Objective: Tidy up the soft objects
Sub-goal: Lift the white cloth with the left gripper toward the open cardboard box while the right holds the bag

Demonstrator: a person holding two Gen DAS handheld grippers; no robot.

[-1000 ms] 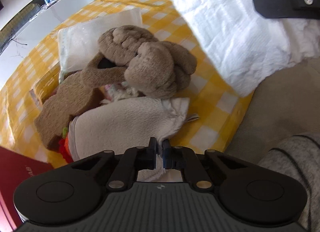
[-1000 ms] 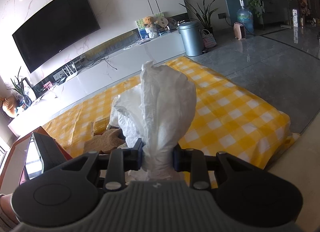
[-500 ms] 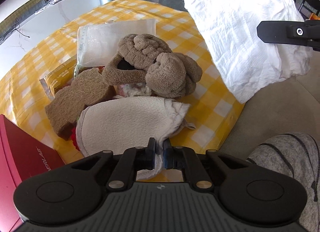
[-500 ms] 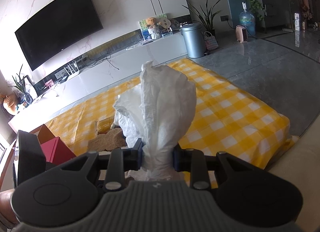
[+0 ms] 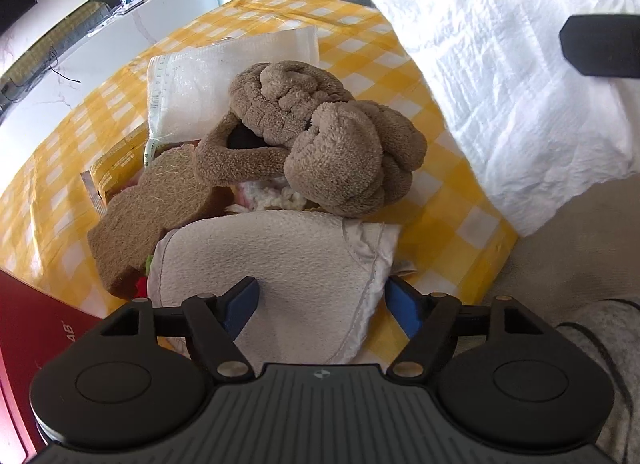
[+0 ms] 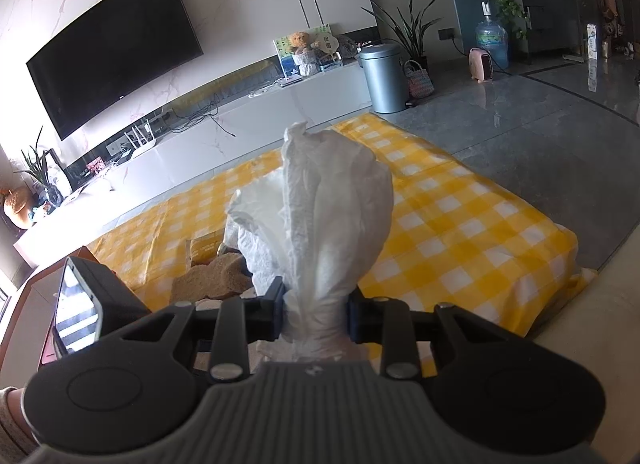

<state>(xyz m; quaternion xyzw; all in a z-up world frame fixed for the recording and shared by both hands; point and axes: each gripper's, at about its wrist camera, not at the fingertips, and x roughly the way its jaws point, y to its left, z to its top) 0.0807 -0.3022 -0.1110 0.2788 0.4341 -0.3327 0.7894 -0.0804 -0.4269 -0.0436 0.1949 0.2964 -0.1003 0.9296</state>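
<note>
1. The white cloth (image 6: 320, 223) is crinkled and thin, bunched into a puffed plume that stands up from the right gripper (image 6: 316, 318), whose jaws are pinched tight on its gathered neck; in the left wrist view it hangs as a broad wrinkled sheet above the table's right side
2. The left gripper (image 5: 322, 304) has its jaws spread wide, holding nothing, with its blue pads on either side of a cream mitt (image 5: 280, 264)
3. The mitt is nubbly terry with a stitched rim, lying flat at the near table edge
4. Behind it, touching, sits a fuzzy brown knotted plush (image 5: 320, 143), beside a coarse fibrous brown pad (image 5: 160, 203)
5. A white bubble mailer (image 5: 224, 75) lies farther back
6. All rest on a yellow checked tablecloth (image 5: 452, 199)
</note>
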